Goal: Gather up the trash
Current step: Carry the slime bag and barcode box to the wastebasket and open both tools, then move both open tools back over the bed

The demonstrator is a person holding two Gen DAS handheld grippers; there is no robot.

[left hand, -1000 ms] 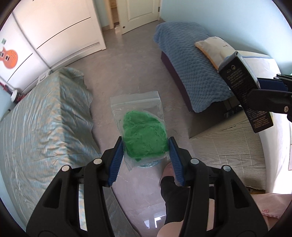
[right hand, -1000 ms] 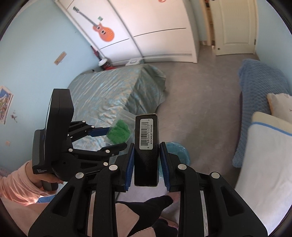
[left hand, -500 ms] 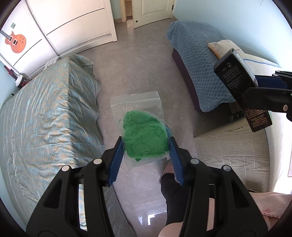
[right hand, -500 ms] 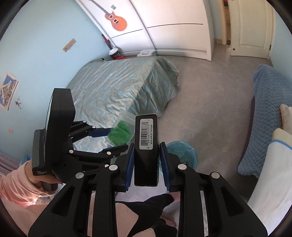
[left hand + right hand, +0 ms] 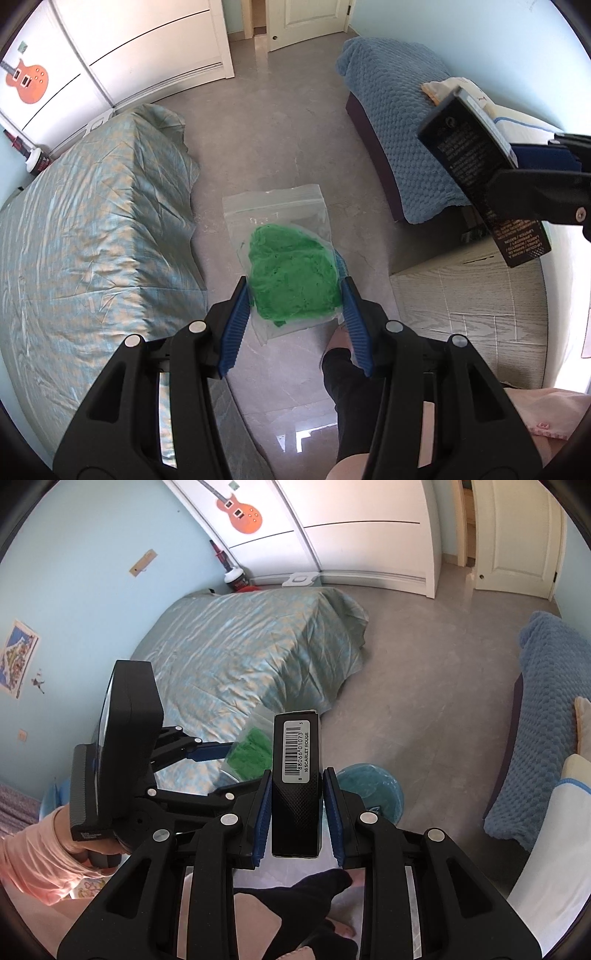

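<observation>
My left gripper [image 5: 295, 295] is shut on a clear zip bag [image 5: 284, 236] with a green wad inside; the bag sticks out forward above the floor. That bag [image 5: 249, 753] and the left gripper [image 5: 207, 771] also show in the right wrist view. My right gripper [image 5: 295, 775] is shut on a tall black box [image 5: 295, 775] with a barcode label, held upright. The same box [image 5: 480, 173] shows at the right of the left wrist view. Below and just right of the box stands a bin lined with a blue bag [image 5: 373, 790].
A bed with a shiny teal cover [image 5: 85, 236] lies to the left, a blue-blanketed bed [image 5: 402, 122] to the right with a pillow. A wooden-look cabinet top [image 5: 465, 314] is at lower right. White wardrobe [image 5: 354, 524] and door stand behind. A person's dark-socked foot [image 5: 303, 897] is below.
Both grippers have drifted slightly and tilted, so more of the wardrobe and the door comes into view. Each grip stays the same.
</observation>
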